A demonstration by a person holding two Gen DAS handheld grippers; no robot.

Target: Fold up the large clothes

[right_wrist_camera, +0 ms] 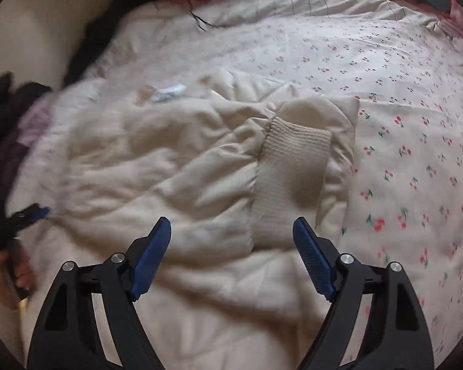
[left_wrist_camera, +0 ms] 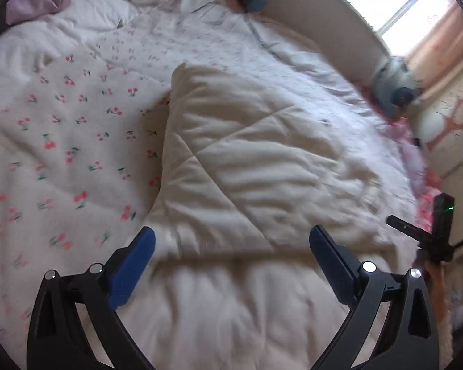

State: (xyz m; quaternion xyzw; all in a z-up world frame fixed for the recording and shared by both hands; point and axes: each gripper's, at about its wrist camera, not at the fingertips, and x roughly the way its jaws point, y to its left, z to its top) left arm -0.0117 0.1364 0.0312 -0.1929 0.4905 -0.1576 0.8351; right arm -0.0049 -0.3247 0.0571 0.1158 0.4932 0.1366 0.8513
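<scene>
Daylight comes in through the window (left_wrist_camera: 416,3) at the upper right of my left view, blown out to plain white; the rest is softly and evenly lit, with shallow shadows in the folds of the cream jacket (left_wrist_camera: 256,154). Both views bulge and darken at their round rims; motion blur smears the edges, worst at the left of my right view.

The jacket's (right_wrist_camera: 169,166) left side smears into blur; small scraps (right_wrist_camera: 166,94) beyond it, perhaps labels, are unreadable, and the lower edge cuts it off.
</scene>
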